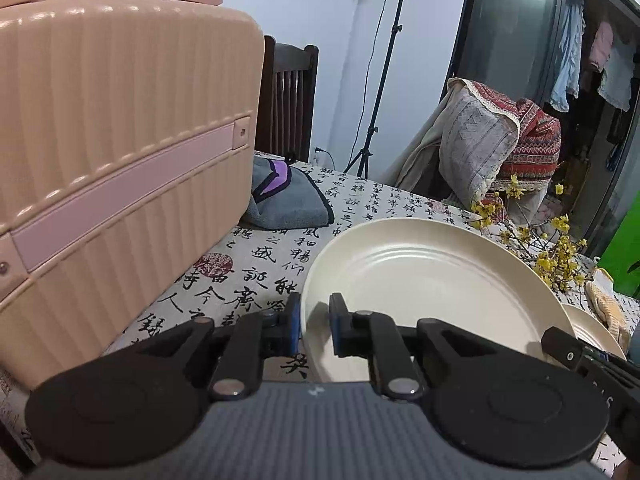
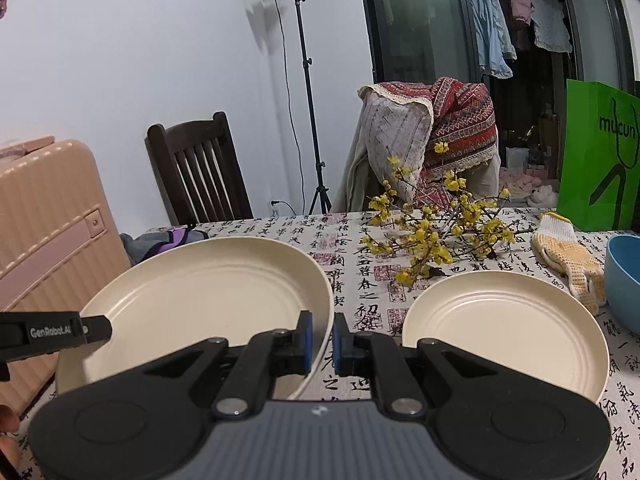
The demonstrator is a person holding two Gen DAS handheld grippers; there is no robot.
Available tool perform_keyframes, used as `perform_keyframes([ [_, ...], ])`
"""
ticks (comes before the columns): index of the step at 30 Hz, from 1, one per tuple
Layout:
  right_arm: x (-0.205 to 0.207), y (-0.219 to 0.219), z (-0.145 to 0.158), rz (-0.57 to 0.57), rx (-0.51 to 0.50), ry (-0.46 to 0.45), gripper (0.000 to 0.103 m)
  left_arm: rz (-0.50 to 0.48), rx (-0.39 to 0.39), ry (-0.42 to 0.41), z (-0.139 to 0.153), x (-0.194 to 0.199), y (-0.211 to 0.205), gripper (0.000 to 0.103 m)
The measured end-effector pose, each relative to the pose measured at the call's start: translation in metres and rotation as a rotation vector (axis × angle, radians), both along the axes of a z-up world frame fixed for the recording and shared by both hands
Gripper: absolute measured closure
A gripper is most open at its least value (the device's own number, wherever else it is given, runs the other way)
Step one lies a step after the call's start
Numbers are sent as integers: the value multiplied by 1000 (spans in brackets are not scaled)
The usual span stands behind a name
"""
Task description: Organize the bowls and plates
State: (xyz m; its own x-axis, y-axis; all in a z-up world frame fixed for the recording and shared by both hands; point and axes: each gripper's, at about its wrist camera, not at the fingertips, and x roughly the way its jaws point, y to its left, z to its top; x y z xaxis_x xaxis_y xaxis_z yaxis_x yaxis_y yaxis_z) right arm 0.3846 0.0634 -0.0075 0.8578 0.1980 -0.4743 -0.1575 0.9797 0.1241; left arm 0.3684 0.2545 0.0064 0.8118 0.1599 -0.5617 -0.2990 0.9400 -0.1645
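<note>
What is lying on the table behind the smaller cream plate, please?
Behind the smaller cream plate lie yellow flowering branches and a dotted work glove on the tablecloth; nearer, the hand-held gripper covers the plate's front rim.

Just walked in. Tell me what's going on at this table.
A person holds a gripper in each hand, and both the left gripper and the right gripper are clamped on opposite rims of one large cream plate. A smaller cream plate sits beside it, with a blue bowl further right.
</note>
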Motion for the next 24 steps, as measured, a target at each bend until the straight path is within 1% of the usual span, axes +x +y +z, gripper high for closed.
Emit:
perform_keyframes([
  [12, -18, -11, 5, -8, 22, -8, 93, -6, 11, -20, 7, -20, -11, 90],
  [24, -47, -27, 14, -7, 44, -18, 93, -11, 17, -40, 20, -51, -26, 90],
])
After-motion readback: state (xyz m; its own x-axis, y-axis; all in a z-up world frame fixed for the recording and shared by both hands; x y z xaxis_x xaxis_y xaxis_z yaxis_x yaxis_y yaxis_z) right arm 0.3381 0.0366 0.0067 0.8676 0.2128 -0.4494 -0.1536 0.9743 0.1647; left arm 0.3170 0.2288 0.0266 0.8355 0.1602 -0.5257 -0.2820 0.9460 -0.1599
